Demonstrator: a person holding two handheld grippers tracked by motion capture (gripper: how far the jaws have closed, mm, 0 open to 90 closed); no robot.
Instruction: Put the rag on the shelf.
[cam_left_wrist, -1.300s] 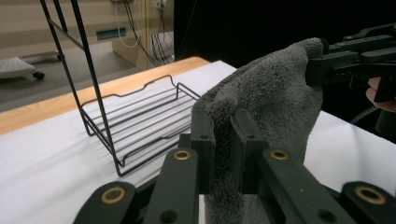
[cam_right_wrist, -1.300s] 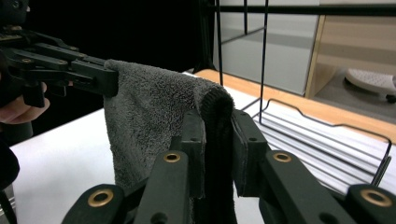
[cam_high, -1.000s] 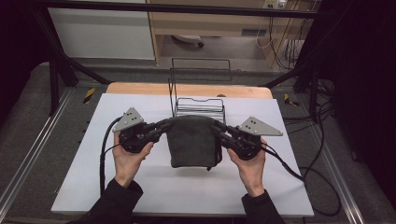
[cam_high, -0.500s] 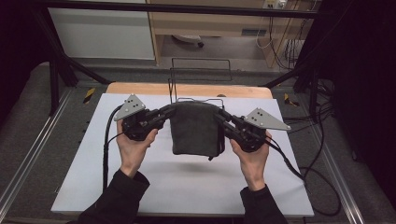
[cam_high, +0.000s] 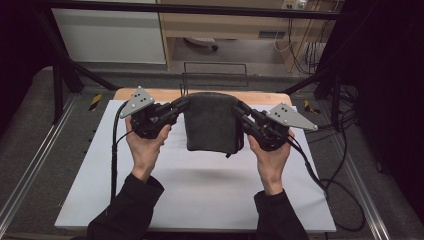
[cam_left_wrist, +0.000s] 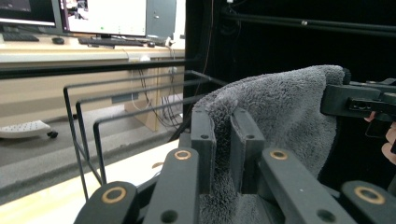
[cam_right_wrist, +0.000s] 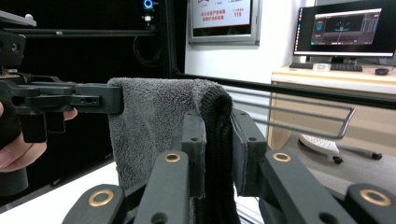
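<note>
1. Below both grippers lies the white table top (cam_high: 200, 195), spread wide under the person's forearms.
2. Just beyond the grippers, at the table's far edge, stands a black wire rack (cam_high: 215, 75) — its thin bars also show past the jaws in the left gripper view (cam_left_wrist: 88, 121).
3. Between the two grippers hangs a dark grey towel (cam_high: 212, 122), folded, lifted clear of the table, its lower edge dangling free.
4. At the towel's left upper corner, the left gripper (cam_high: 175, 107) pinches the fleecy cloth (cam_left_wrist: 275, 112) between its jaws.
5. At the opposite corner, the right gripper (cam_high: 245, 112) clamps the folded edge (cam_right_wrist: 217, 126) — both jaws pressed against it.
</note>
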